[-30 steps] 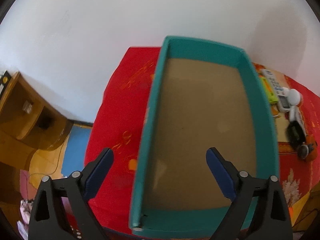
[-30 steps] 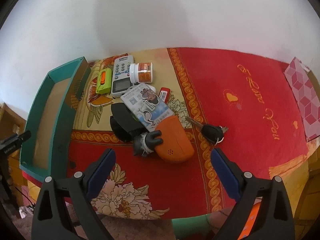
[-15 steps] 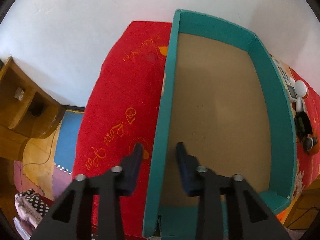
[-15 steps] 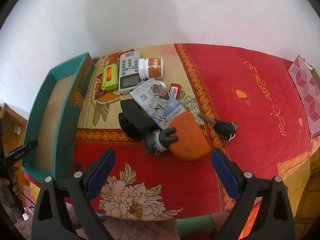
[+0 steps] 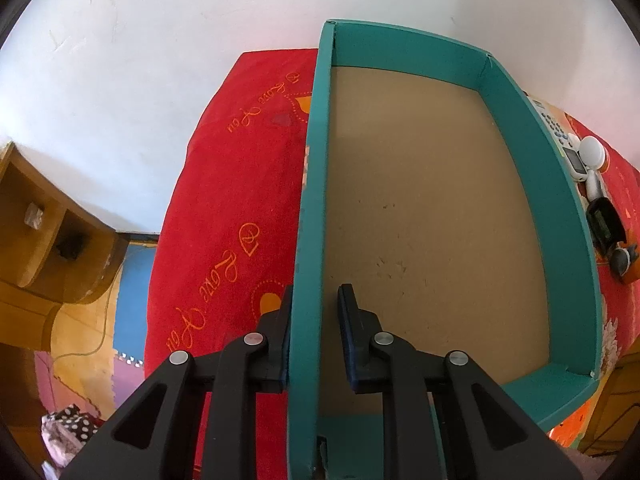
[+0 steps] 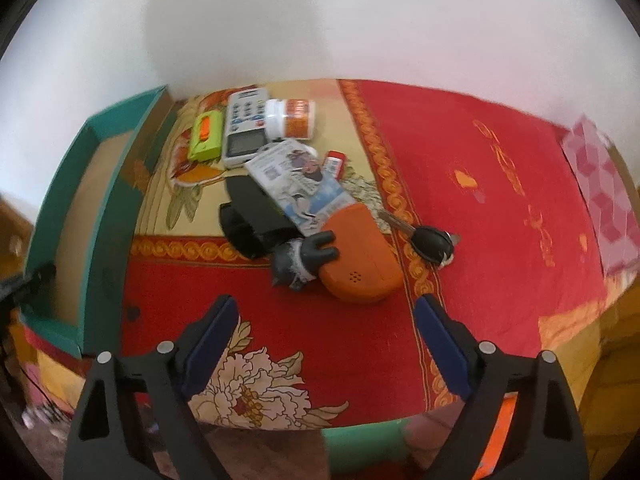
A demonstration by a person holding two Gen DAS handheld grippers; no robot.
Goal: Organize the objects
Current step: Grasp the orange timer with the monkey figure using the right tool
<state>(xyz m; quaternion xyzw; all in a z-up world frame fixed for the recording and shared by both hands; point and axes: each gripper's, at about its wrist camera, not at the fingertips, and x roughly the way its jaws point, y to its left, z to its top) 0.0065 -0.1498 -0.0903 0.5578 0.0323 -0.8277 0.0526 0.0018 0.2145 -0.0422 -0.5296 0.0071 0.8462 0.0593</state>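
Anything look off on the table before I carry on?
The things lie heaped, not sorted: a card rests tilted across the black pouch and orange case. The teal tray is empty, its wall pinched by the left gripper.

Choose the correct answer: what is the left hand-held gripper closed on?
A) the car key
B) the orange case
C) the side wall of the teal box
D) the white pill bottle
C: in the left wrist view, the left hand-held gripper has one finger outside and one inside the teal box, shut on its side wall; the orange case, car key and pill bottle lie apart on the cloth.
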